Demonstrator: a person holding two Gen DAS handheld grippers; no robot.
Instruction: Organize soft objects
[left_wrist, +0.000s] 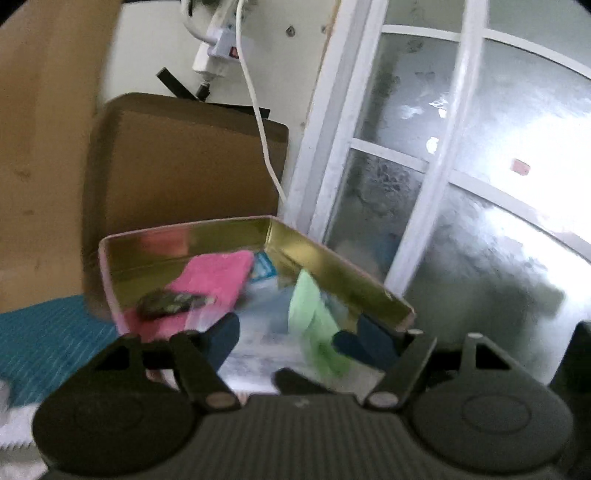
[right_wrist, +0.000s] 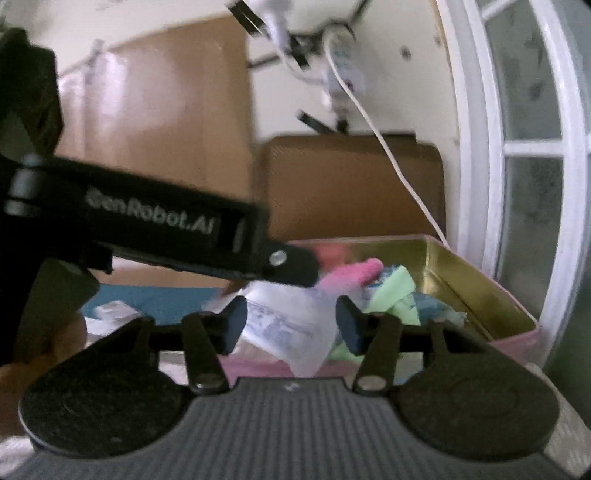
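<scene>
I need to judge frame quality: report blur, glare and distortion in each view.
Left wrist view: motion blur smears the pink cloth and tin box; the frosted window blows out white. Right wrist view: the left gripper is smeared, and fisheye bows the window frame.

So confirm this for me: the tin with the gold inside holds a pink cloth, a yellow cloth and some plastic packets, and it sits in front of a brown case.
Not quite: the second cloth is light green, not yellow, as the left wrist view shows. The rest stands: the tin with the gold inside holds the pink cloth and plastic packets, in front of the brown case.
</scene>
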